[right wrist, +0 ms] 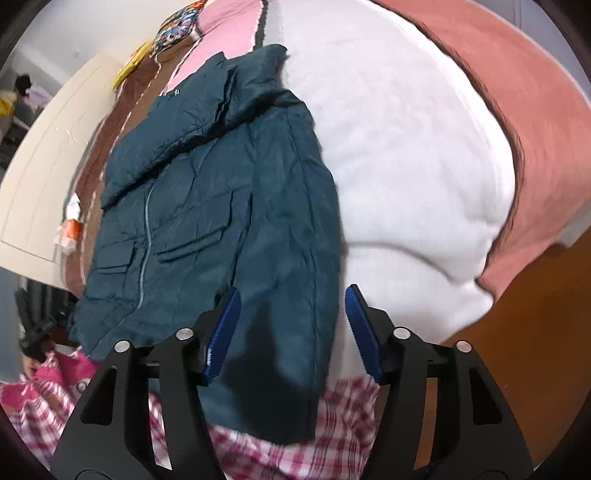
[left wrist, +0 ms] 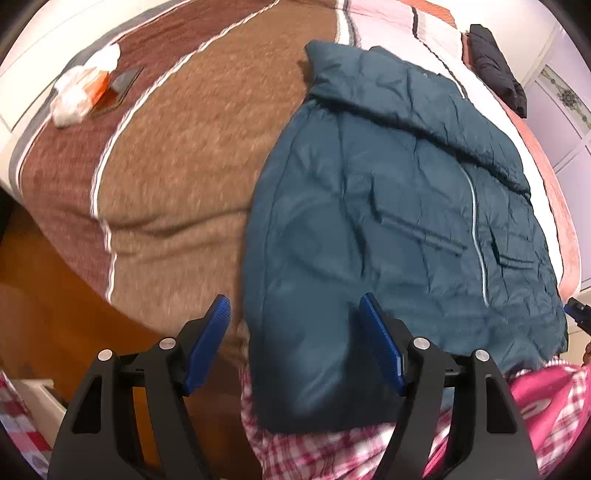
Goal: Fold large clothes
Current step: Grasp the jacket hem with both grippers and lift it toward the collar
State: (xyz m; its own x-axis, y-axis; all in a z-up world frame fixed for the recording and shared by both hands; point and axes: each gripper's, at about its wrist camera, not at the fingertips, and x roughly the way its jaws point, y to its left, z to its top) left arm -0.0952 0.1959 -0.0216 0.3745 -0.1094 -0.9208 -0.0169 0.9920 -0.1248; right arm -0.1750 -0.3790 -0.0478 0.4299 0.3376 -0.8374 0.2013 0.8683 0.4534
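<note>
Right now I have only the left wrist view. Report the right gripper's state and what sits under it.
Observer: The right gripper is open, and its pads press on nothing.
Operator: Say what lies between its fingers.
Observer: The teal puffer jacket's sleeve, folded in along the body, with the white blanket beside it.
Operator: Name anything beyond the collar.
Observer: A yellow item and a multicoloured patterned cloth lie there. I cannot tell what they are.

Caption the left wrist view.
Open left gripper above a teal jacket on a striped blanket.
</note>
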